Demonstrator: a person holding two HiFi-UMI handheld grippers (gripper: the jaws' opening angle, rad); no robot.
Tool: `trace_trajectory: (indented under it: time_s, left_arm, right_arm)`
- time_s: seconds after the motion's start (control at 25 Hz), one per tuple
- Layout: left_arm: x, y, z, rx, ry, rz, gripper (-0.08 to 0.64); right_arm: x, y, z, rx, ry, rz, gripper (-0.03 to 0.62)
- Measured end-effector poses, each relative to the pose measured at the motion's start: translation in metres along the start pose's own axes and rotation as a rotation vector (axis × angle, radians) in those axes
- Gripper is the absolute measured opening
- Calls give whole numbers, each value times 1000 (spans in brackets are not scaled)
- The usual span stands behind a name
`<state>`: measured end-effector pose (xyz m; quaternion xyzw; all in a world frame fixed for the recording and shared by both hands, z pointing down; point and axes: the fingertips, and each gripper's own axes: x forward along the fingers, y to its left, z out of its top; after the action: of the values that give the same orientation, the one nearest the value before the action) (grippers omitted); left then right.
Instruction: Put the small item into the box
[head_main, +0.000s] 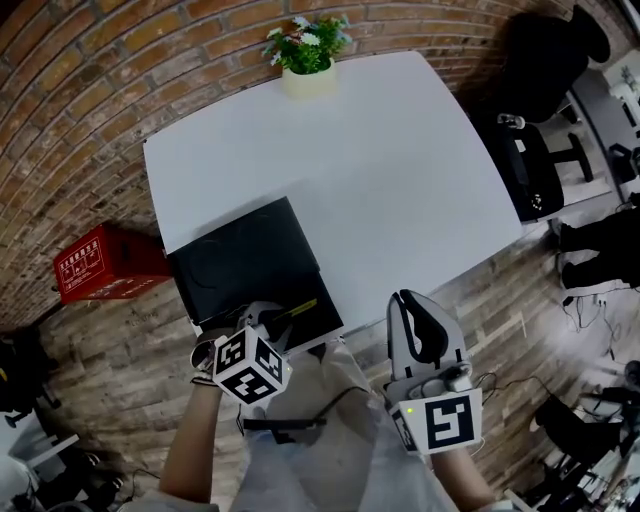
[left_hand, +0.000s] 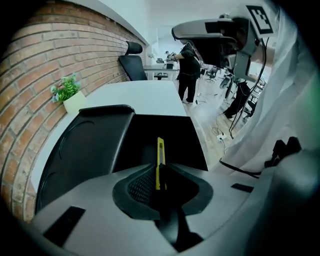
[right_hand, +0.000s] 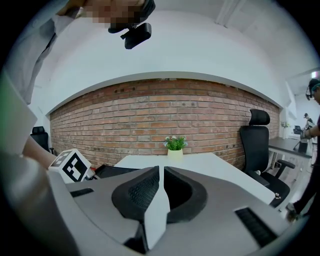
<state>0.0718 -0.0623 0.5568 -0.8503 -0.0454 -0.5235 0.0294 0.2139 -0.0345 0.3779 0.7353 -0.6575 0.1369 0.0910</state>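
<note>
Far left on the floor there's a red crate (head_main: 105, 262), nothing to do with the job. Next over is the black box (head_main: 250, 265), sitting on the near left corner of the white table (head_main: 400, 180). Its lid is flipped open to the left, and the open tray part is on the right.

The left gripper (head_main: 272, 320) is right at the near edge of that box, with its tongs pinched on the small item. That's a skinny yellow stick (left_hand: 160, 155) that looks to me like a snap-off cutter. The left gripper view shows it gripped by its near end, with most of its length poking out forward over the dark open tray. I can't tell how high above the tray it is.

My guess is it weighs next to nothing and it's stiff, so no flopping. The catch is it's slim, smooth plastic held by one end between ribbed pads, so it could swivel or slide if it gets bumped on the box wall. A grip closer to the middle would be steadier. I can't see whether a blade is out.

Further right, the right gripper (head_main: 408, 303) sits off the table's near edge with its tongs pressed together on nothing. Its own view confirms that. A little potted plant (head_main: 308, 60) is at the far edge, and an office chair (head_main: 545, 60) is far right.
</note>
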Motion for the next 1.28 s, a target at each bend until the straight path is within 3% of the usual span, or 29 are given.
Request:
trace_trajectory:
  time_s: [0.36,0.64,0.8,0.92,1.04,1.28]
  left_arm:
    - [4,-14,-7,46,44,-40,103]
    - [-17,-9,-1,14,-30,14,112]
    - [-43,-1,7,-23,-117,92,50]
    - [-69,10,15,-101,-210,166,25]
    - [-101,24,25,-172,-319,252,20]
    - [-171,41,35,-219,-472,451,19]
  right_arm:
    - [-6,4,-1,-7,-2,15,57]
    - [-6,16,4,-26,-12,42,57]
    - [-5,29,15,-54,-26,74,57]
    - [-2,42,27,-79,-47,107,57]
    - [-1,58,41,-98,-75,142,57]
    - [1,86,66,-147,-131,213,57]
